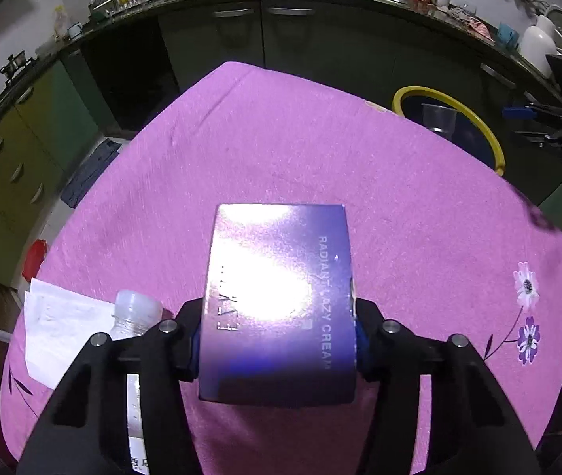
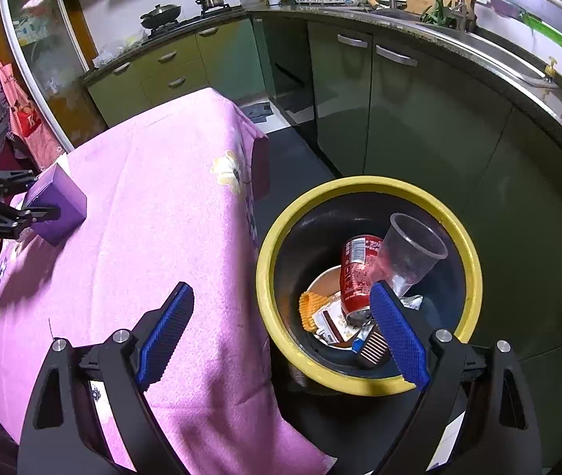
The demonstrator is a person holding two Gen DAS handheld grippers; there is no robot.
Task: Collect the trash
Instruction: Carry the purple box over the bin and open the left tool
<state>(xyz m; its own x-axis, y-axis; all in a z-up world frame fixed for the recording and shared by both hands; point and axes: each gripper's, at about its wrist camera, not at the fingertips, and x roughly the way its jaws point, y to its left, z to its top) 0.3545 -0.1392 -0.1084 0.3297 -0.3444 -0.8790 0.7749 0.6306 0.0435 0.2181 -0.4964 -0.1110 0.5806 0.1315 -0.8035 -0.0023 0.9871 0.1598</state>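
Clearly, the left gripper has its jaws closed on a purple box lettered "RADIANT LAZY CREAM", gripped by its two sides and held above the pink-clothed surface. Just left of that gripper, a clear plastic bottle and a white paper napkin lie on the cloth at the near left edge. The right gripper hangs with its jaws spread wide and holding nothing, near the yellow-rimmed bin standing beside the surface on the right. Inside the bin lie a red can, a clear plastic cup and some wrappers.
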